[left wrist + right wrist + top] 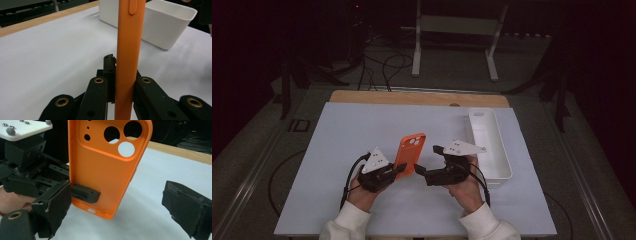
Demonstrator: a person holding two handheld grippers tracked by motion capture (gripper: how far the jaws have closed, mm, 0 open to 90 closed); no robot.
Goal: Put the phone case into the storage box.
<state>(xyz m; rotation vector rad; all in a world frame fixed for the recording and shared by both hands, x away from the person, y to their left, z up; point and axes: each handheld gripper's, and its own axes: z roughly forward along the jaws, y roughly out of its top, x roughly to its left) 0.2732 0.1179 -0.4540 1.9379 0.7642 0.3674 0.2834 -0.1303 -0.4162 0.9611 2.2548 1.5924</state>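
In the high view, a white mat (362, 150) covers a wooden table (412, 97) in a dark room, with cables and a pale metal frame (457, 30) on the floor beyond. A white bin (499, 165) stands at the mat's right side, and what can be seen of its inside looks bare. The left gripper (402, 170) clamps the lower end of an orange phone case (411, 150), held upright above the mat; the right gripper (419, 170) sits just beside it with its jaws spread.

In the left gripper view, the case (127, 50) appears edge-on between the black jaws, which press both its faces; its top is cut off. The bin (160, 22) stands behind.

In the right gripper view, the case's inner face (105, 170) shows its camera holes. The right gripper's pads (57, 207) stand well apart, one just beside the case's edge; whether it touches is hard to tell.
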